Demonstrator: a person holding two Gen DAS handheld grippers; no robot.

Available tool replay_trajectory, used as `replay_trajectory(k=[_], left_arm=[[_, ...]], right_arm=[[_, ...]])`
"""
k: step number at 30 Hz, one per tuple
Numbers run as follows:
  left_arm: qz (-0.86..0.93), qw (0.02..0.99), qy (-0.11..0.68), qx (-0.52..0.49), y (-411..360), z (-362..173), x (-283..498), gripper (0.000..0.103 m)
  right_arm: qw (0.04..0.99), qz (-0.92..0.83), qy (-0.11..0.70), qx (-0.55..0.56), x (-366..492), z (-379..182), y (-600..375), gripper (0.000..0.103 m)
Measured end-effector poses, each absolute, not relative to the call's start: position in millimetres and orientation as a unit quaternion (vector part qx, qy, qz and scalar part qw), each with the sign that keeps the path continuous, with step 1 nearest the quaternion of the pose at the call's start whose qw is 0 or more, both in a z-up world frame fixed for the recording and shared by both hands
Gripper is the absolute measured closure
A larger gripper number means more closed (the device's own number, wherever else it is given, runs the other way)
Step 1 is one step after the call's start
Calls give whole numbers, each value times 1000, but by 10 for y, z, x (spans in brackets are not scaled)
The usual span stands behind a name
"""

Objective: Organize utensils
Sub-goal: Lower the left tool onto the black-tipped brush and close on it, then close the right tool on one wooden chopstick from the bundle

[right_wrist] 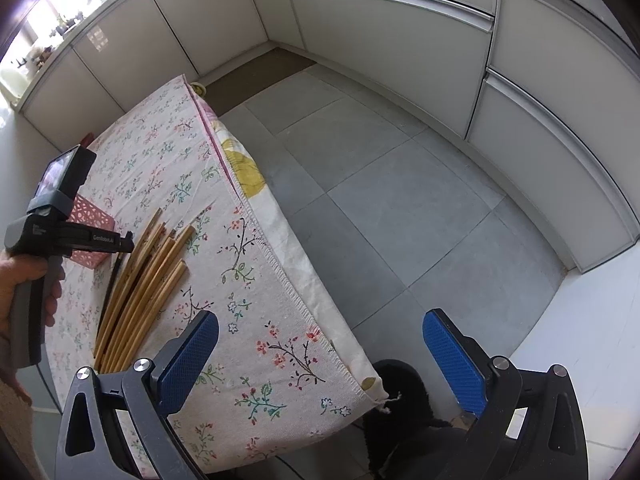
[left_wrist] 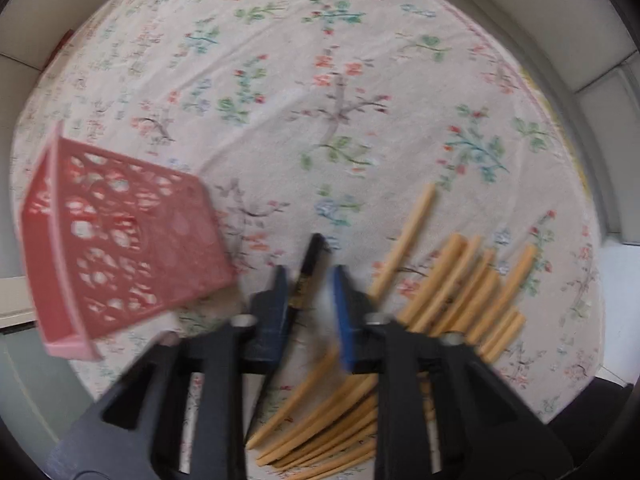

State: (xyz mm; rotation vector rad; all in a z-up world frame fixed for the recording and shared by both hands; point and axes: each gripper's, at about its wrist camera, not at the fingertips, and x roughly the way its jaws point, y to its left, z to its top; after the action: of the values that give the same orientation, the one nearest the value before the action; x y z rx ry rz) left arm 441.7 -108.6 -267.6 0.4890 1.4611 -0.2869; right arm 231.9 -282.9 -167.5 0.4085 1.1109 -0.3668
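My left gripper (left_wrist: 310, 280) hangs low over the floral tablecloth (left_wrist: 320, 100), its jaws a small gap apart, with a black chopstick (left_wrist: 306, 276) lying between them; contact is blurred. Several bamboo chopsticks (left_wrist: 460, 292) lie in a heap to its right. A pink lattice basket (left_wrist: 120, 240) lies tipped on its side to its left. In the right wrist view my right gripper (right_wrist: 320, 364) is wide open and empty above the table's near corner, and I see the left gripper (right_wrist: 124, 242), the bamboo heap (right_wrist: 148, 280), the black chopstick (right_wrist: 112, 280) and the basket (right_wrist: 94, 220).
The table's right edge (right_wrist: 280, 232) drops to a grey tiled floor (right_wrist: 400, 200). White cabinets (right_wrist: 400, 40) line the walls. A dark furry object (right_wrist: 400, 400) lies on the floor below the table corner.
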Motion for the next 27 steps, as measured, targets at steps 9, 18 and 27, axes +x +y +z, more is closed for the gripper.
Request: replay_trajectory(k=[9, 18, 27], left_arm=[[-157, 765, 609, 141, -626, -2496, 3855, 92], [-191, 849, 490, 51, 279, -1529, 3090, 95], [-210, 881, 423, -35, 739, -1341, 2839, 96]], right_arm=[[794, -130, 530, 268, 2391, -1725, -2766, 2], [714, -146, 610, 312, 3154, -2147, -2361, 60], [698, -175, 625, 302, 3535, -2362, -1879, 72]])
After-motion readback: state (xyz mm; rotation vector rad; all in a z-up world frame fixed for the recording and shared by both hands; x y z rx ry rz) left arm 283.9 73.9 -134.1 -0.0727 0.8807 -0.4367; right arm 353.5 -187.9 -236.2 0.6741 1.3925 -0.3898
